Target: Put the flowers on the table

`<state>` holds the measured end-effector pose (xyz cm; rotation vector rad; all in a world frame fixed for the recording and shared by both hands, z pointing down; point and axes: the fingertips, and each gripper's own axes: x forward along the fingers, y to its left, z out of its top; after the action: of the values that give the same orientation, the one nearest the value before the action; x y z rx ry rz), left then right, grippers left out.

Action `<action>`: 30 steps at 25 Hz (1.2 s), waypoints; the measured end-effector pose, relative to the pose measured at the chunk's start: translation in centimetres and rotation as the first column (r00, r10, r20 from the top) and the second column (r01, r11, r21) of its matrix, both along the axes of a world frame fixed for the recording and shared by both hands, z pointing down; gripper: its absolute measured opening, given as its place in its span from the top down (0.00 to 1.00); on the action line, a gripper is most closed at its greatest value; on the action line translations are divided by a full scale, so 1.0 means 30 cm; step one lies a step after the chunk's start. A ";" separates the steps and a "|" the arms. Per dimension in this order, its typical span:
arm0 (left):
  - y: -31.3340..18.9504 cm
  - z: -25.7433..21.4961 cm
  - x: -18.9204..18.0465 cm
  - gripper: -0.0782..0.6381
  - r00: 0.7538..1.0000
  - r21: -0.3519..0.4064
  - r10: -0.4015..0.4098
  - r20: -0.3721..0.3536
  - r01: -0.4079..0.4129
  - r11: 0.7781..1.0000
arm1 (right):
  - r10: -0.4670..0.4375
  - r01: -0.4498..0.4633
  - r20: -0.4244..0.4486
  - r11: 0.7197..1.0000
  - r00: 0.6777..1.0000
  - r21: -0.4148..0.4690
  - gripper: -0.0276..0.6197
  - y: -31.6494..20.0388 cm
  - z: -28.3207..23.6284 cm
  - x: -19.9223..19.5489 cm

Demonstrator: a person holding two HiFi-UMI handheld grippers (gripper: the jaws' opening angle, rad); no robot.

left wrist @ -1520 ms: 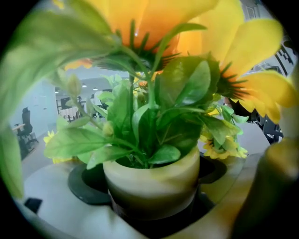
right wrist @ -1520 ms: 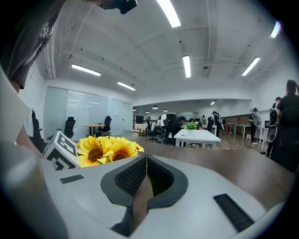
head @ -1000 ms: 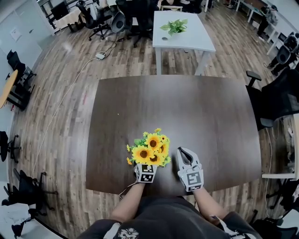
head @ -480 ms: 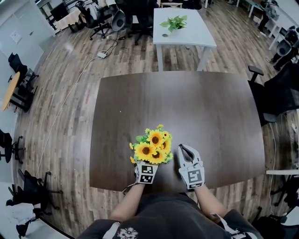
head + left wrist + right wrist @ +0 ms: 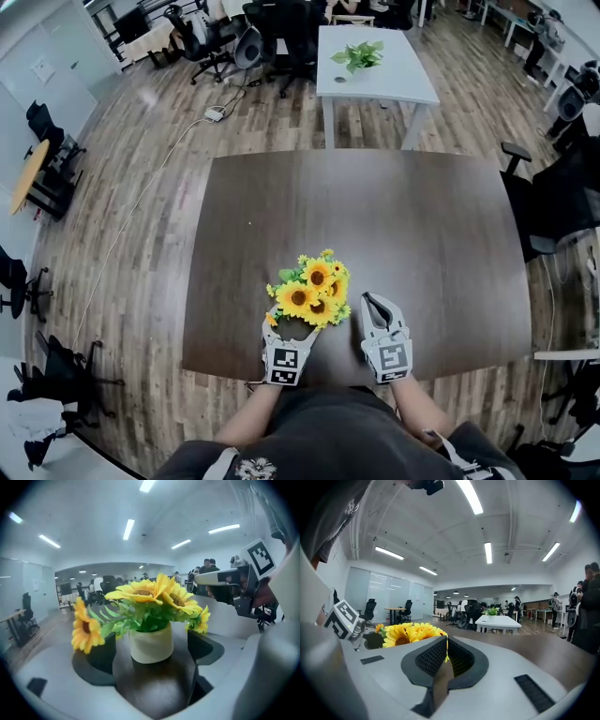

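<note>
A bunch of yellow sunflowers [image 5: 309, 291] in a small cream pot [image 5: 151, 644] stands upright on the dark brown table [image 5: 422, 234], near its front edge. My left gripper [image 5: 292, 326] is just behind the pot, its jaws wide and starting to close. The pot sits between the two black pads [image 5: 101, 651] with a gap on each side, so nothing presses on it. My right gripper [image 5: 372, 302] rests to the right of the flowers, its jaws shut with nothing in them. The flowers [image 5: 408, 633] show at the left of the right gripper view.
A white table [image 5: 375, 66] with a green plant stands beyond the brown table's far edge. Black office chairs [image 5: 553, 197] sit to the right and at the back. People stand in the background of both gripper views.
My left gripper has drawn back toward me from the pot, and its spread jaws now show beside it. The flowers stay standing on the table. The right gripper has hardly moved.
</note>
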<state>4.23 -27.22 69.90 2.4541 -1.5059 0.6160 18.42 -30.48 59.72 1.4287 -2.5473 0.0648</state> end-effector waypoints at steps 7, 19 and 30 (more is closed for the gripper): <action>0.046 -0.119 -0.053 0.49 0.998 0.092 -0.051 -0.023 0.053 0.994 | -0.036 0.035 0.035 0.999 0.999 0.008 0.92 0.043 -0.023 -0.044; 0.048 -0.319 -0.052 0.84 0.990 0.203 -0.127 -0.067 0.138 0.969 | -0.092 0.092 0.009 0.995 0.996 0.043 0.92 0.096 -0.089 -0.064; 0.068 -0.310 -0.063 0.84 0.991 0.201 -0.124 -0.046 0.131 0.971 | -0.081 0.079 0.023 0.994 0.996 0.072 0.92 0.083 -0.113 -0.055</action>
<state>2.33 -25.18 60.61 2.4720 -1.7772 0.4140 16.78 -27.97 56.34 1.3576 -2.6497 -0.0210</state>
